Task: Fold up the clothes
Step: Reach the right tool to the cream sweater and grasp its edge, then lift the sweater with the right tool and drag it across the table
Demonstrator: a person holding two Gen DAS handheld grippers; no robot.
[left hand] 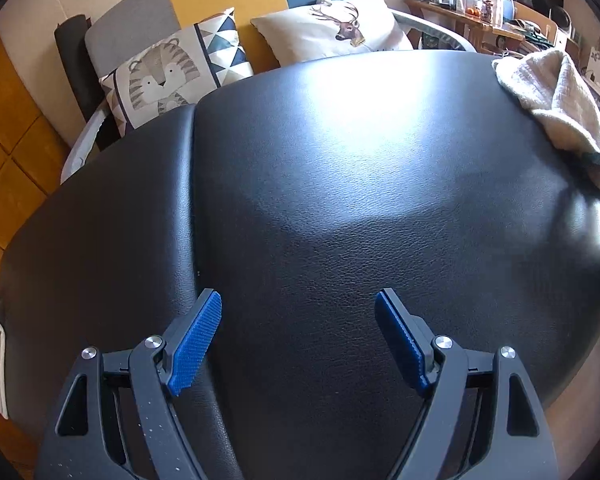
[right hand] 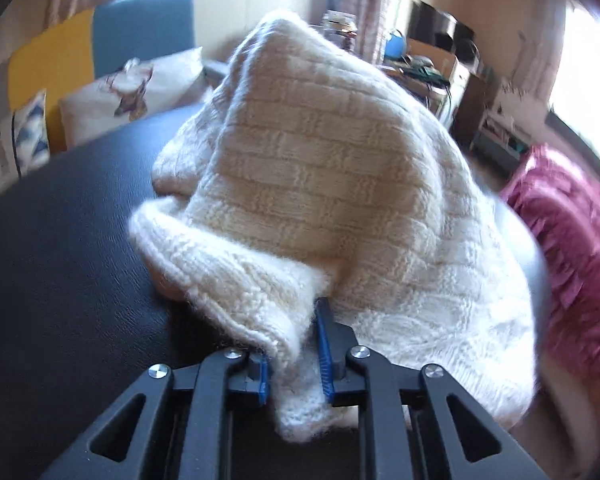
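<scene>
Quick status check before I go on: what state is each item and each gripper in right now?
Cream knit sweater: crumpled in a heap on the black surface, not folded, one edge pinched.
Right gripper: shut on the sweater's near edge.
Left gripper: open, nothing between its pads, above bare surface.
Black padded surface: bare in front of the left gripper; sweater at its far right edge.
Pink cloth: bunched beside the sweater, untouched.

A black padded leather-look table [left hand: 340,184] carries a cream knitted sweater [left hand: 556,92] heaped at its two o'clock edge
</scene>
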